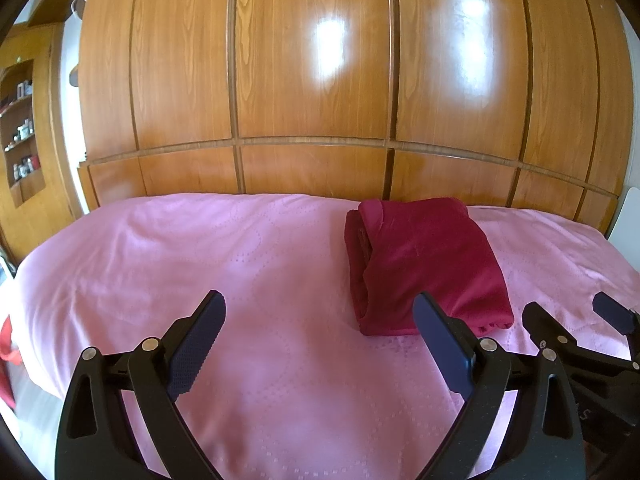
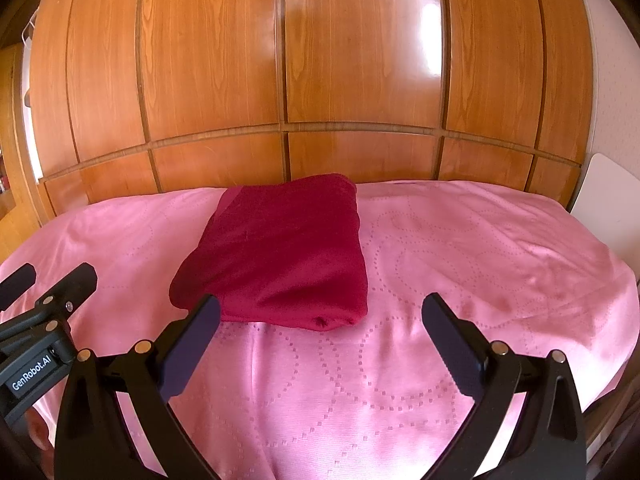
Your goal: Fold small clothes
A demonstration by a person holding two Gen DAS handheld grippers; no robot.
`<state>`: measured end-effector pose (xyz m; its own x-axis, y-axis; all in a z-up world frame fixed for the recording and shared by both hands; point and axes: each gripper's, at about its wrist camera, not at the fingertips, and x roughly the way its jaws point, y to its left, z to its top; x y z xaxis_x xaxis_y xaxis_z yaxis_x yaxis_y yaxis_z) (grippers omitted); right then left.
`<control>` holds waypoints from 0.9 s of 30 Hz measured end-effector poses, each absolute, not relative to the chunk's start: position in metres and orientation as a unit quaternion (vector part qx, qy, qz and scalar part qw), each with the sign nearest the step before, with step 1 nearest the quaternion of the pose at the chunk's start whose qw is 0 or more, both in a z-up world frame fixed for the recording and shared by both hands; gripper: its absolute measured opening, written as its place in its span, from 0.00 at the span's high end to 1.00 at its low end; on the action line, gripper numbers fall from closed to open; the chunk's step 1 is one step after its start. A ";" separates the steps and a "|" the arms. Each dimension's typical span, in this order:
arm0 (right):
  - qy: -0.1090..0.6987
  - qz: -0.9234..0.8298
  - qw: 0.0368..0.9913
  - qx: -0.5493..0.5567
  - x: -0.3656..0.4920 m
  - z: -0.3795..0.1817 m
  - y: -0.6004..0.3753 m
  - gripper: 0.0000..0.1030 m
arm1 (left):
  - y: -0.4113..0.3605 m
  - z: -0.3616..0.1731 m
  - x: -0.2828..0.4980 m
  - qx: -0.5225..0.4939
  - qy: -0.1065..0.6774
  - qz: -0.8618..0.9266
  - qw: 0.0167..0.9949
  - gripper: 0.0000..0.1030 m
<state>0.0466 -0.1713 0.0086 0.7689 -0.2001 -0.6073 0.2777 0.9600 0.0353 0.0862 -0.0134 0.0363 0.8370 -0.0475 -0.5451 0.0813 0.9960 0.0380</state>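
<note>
A dark red garment [image 1: 428,264] lies folded into a compact rectangle on the pink bedspread [image 1: 200,248]. It also shows in the right wrist view [image 2: 280,252]. My left gripper [image 1: 318,300] is open and empty, held above the bedspread to the left of the garment's near edge. My right gripper [image 2: 322,304] is open and empty, just short of the garment's near right corner. The right gripper shows at the right of the left wrist view [image 1: 568,308]. The left gripper shows at the left of the right wrist view [image 2: 52,276].
A glossy wooden wardrobe [image 1: 312,80] stands right behind the bed. Wall shelves with small items [image 1: 22,128] are at the far left. A red object [image 1: 8,352] sits off the bed's left edge. A white panel [image 2: 604,192] stands at the right.
</note>
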 end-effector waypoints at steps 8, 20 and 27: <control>0.319 -0.125 0.938 0.062 0.049 0.007 -0.172 0.02 | -0.015 0.036 0.086 0.030 0.283 -0.032 0.958 0.09; 0.332 -0.124 0.933 0.065 0.057 -0.002 -0.176 0.02 | -0.013 0.033 0.091 0.027 0.293 -0.031 0.955 0.09; 0.338 -0.126 0.930 0.069 0.058 -0.006 -0.179 0.02 | -0.011 0.024 0.099 0.021 0.314 -0.025 0.949 0.09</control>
